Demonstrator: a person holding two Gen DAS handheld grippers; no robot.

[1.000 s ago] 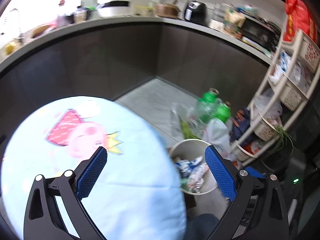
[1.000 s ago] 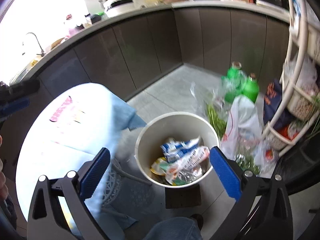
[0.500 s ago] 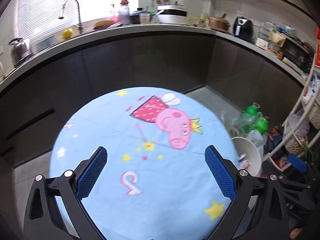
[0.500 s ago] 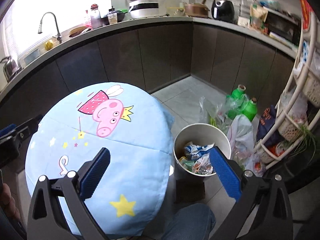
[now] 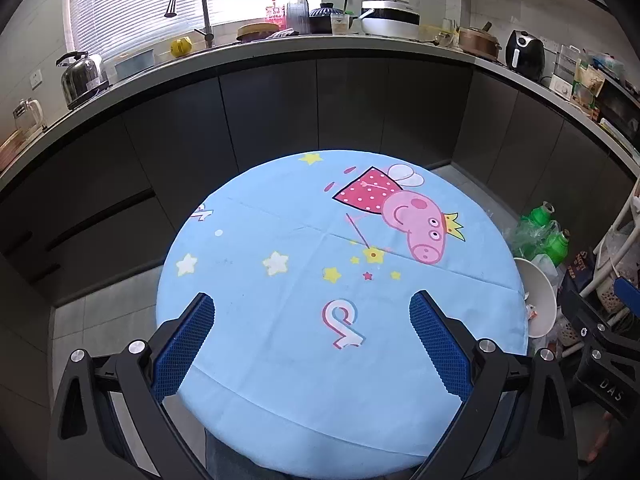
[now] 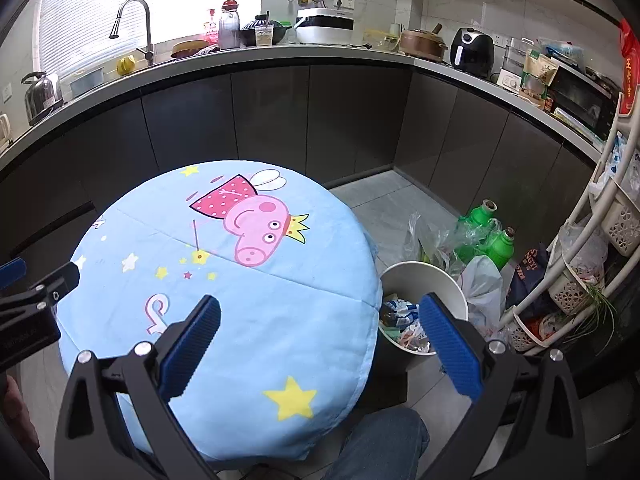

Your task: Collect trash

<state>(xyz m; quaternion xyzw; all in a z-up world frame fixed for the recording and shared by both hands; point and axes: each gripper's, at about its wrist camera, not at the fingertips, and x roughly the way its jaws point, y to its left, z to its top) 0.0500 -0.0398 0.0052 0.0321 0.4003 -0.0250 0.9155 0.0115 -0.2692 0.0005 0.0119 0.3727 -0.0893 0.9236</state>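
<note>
A white round bin [image 6: 440, 280] stands on the floor right of the round table and holds several crumpled wrappers [image 6: 400, 312]. Its rim also shows in the left wrist view [image 5: 540, 292]. The table carries a light blue cartoon-pig cloth [image 5: 320, 280], also in the right wrist view [image 6: 240, 280]; I see no trash on it. My left gripper [image 5: 312, 312] is open and empty above the table's near half. My right gripper [image 6: 320, 316] is open and empty over the table's right edge, beside the bin.
Green bottles [image 6: 492, 232] and plastic bags [image 6: 480, 280] lie on the floor behind the bin. A white tiered basket rack [image 6: 600, 220] stands at the right. Dark cabinets under a cluttered counter [image 5: 320, 44] curve behind the table. A person's knee [image 6: 380, 440] is below.
Both grippers have swung left and pulled back from the bin to face the table. The bin moved from the centre of view to the right edge. Both stayed open.
</note>
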